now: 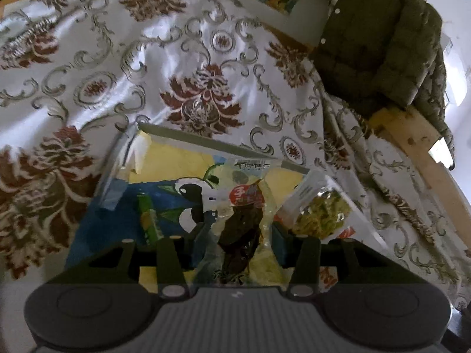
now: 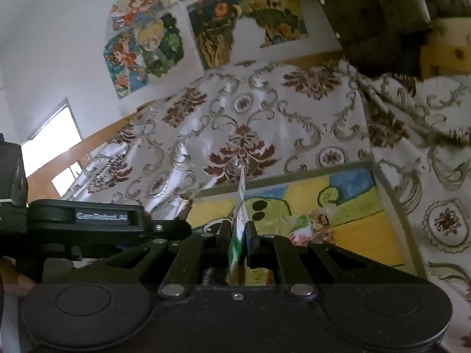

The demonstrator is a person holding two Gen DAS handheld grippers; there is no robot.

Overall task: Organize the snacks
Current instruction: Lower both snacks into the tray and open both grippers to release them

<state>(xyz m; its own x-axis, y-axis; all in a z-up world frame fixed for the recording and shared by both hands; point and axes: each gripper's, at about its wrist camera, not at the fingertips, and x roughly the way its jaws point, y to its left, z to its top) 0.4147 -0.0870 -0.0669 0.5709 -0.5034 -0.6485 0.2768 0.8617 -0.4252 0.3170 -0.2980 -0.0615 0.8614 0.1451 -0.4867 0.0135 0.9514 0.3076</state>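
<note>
In the left wrist view, my left gripper [image 1: 238, 235] is open, with a clear packet of dark dried snack [image 1: 244, 220] lying between its jaws on a painted panda picture board [image 1: 164, 161]. A green-filled packet [image 1: 321, 209] lies to its right and a small green packet [image 1: 150, 220] to its left. In the right wrist view, my right gripper [image 2: 239, 229] is shut on a thin green-and-white snack packet [image 2: 240, 206], held edge-on above the painted board [image 2: 353, 206]. Another small packet [image 2: 309, 225] lies on the board beyond it.
A floral white-and-brown cloth [image 1: 176, 58] covers the surface around the board. An olive quilted jacket [image 1: 382, 44] hangs at the right over a wooden frame [image 1: 412, 129]. Paintings [image 2: 206, 29] hang on the wall. The left gripper's body [image 2: 88, 220] shows at the left of the right wrist view.
</note>
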